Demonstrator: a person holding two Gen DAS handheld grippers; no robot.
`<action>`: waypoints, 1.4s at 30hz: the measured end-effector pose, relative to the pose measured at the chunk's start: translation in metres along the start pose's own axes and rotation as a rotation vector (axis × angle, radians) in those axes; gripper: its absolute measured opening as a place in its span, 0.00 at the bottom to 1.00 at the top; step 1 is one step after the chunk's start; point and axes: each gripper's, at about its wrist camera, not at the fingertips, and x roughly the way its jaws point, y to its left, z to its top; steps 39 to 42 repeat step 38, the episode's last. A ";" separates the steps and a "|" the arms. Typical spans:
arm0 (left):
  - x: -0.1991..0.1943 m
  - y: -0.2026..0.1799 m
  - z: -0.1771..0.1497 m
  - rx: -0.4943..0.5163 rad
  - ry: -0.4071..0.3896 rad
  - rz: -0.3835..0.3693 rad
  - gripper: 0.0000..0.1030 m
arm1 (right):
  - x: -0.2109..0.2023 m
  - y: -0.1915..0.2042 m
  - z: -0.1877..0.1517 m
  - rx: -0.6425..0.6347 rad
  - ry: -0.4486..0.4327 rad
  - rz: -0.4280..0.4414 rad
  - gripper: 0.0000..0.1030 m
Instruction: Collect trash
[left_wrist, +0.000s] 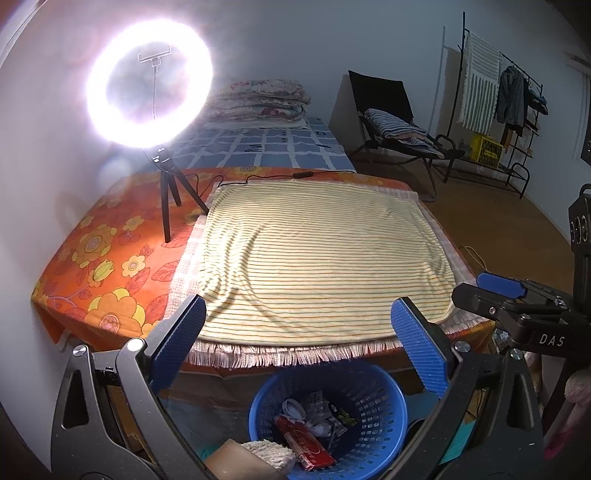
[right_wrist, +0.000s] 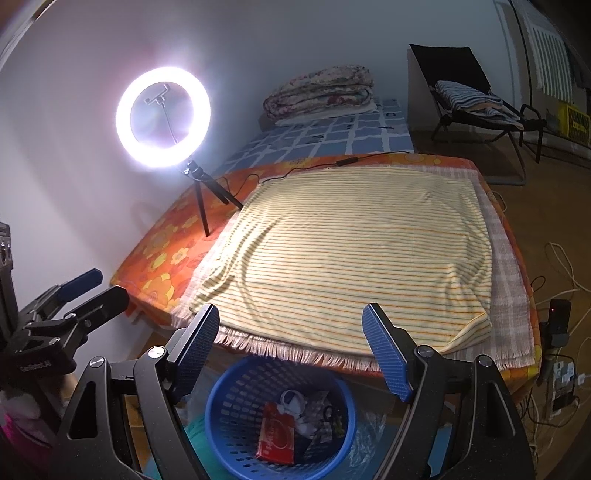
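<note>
Grippers (left_wrist: 299, 332) (right_wrist: 291, 339) both open, one basket (right_wrist: 236, 373)

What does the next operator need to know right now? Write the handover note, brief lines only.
Left gripper: open, empty, held over the near edge of the table.
Right gripper: open, empty, beside the left one.
Blue basket: on the floor below the table's near edge, between both grippers' views. It holds a red packet, white crumpled bits and small wrappers.
Striped cloth: spread on the table, no trash visible on it.
Ring light: lit, on its tripod at the table's left side; leave it.
Done: the visible trash is in the basket.
Left: apparently nothing on the table; check the floor outside these views.
</note>
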 end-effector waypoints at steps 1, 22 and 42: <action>0.000 0.000 0.001 0.001 0.000 0.001 0.99 | 0.000 0.000 0.000 0.000 0.001 0.000 0.77; 0.006 0.003 0.002 0.008 0.013 0.011 0.99 | 0.007 -0.003 -0.002 0.025 0.013 0.010 0.78; 0.023 0.007 0.001 0.007 0.048 0.010 0.99 | 0.022 -0.008 -0.003 0.045 0.046 0.013 0.78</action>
